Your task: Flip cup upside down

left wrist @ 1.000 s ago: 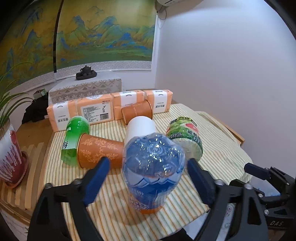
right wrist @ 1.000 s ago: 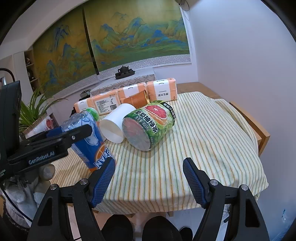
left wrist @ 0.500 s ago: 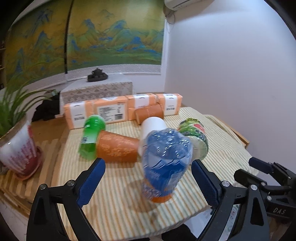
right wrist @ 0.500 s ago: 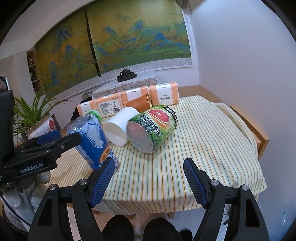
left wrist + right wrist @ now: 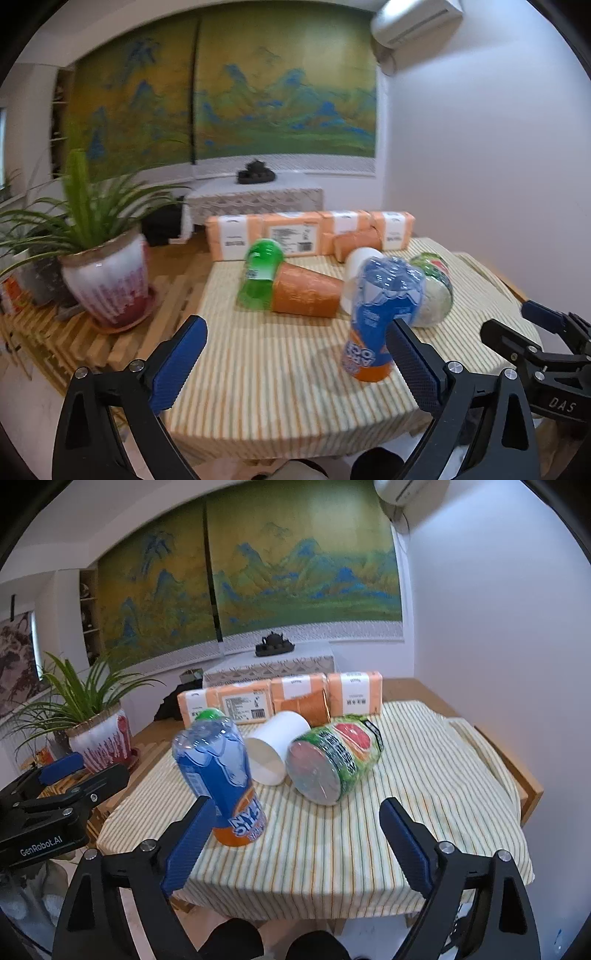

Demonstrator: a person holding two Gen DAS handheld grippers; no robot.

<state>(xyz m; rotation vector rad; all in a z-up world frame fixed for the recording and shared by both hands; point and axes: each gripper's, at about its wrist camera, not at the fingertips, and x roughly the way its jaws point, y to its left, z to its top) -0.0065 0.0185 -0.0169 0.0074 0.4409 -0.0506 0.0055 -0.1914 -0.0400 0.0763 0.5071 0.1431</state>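
A blue-and-orange wrapped cup [image 5: 384, 306] [image 5: 218, 771] stands on the striped tablecloth [image 5: 369, 830] with its orange end down; its lettering reads upside down. My left gripper [image 5: 295, 343] is open and empty, well back from the cup, which sits just beyond its right fingertip. In the right wrist view the left gripper [image 5: 81, 775] hangs off the table's left edge. My right gripper [image 5: 295, 819] is open and empty at the table's near edge, with the blue cup beside its left fingertip.
On their sides lie a patterned orange cup [image 5: 306, 291], a green bottle [image 5: 260, 273], a white cup [image 5: 279, 746], a green grapefruit-label cup [image 5: 332, 760] and another orange cup [image 5: 306, 709]. Orange tissue packs [image 5: 258, 701] line the back. A potted plant [image 5: 107, 280] stands left.
My left gripper has pulled back and to the left, away from the blue cup that stood between its fingers. The cup stays standing. The right gripper has barely moved.
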